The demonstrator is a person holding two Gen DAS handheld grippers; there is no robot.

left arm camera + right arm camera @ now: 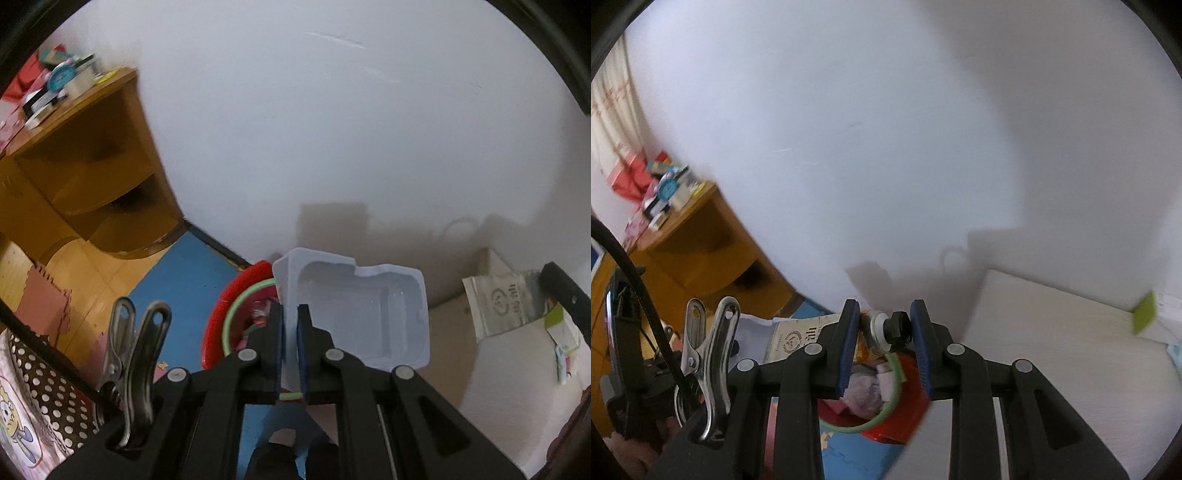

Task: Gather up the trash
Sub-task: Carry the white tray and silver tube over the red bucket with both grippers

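My left gripper (290, 345) is shut on the rim of a clear plastic tray (364, 314) and holds it above a red trash bin (236, 295) with a green ring inside its rim. In the right wrist view, my right gripper (884, 347) is open above the same red bin (905, 410), which holds crumpled paper and wrappers. A small pouch with a white collar and black cap (886, 328) sits between the fingers, touching neither pad that I can see. A silver printed packet (506, 306) lies on the white table (517, 369).
A wooden shelf unit (92, 177) with clutter on top stands at the left against the white wall. Blue floor mat (177, 280) lies under the bin. The table's edge (1052, 332) is right of the bin. A green note (1144, 312) lies on it.
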